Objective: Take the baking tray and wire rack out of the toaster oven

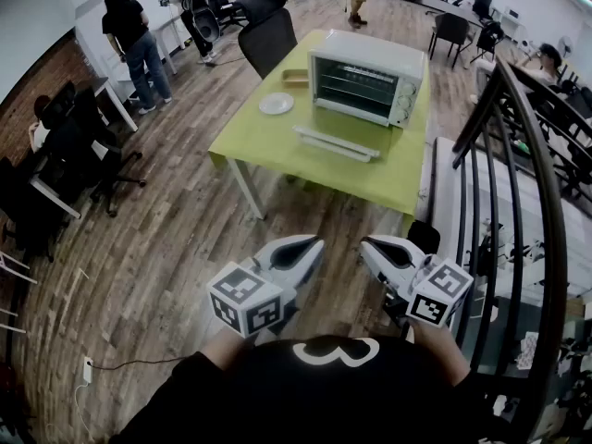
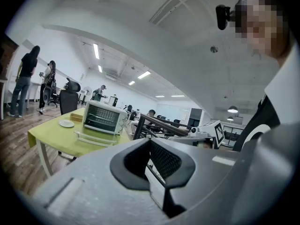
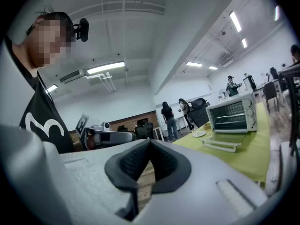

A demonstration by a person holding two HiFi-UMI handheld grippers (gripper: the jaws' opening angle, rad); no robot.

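Observation:
A white toaster oven stands on the green table with its glass door folded down flat. Shelf lines show inside; I cannot tell rack from tray. My left gripper and right gripper are held close to the person's chest, side by side, well short of the table. Both are shut with nothing between the jaws. The left gripper view shows its shut jaws and the oven far off. In the right gripper view the shut jaws point past the oven.
A white plate and a small wooden box lie left of the oven. A black office chair stands behind the table. A dark stair railing runs along the right. People stand at the back left.

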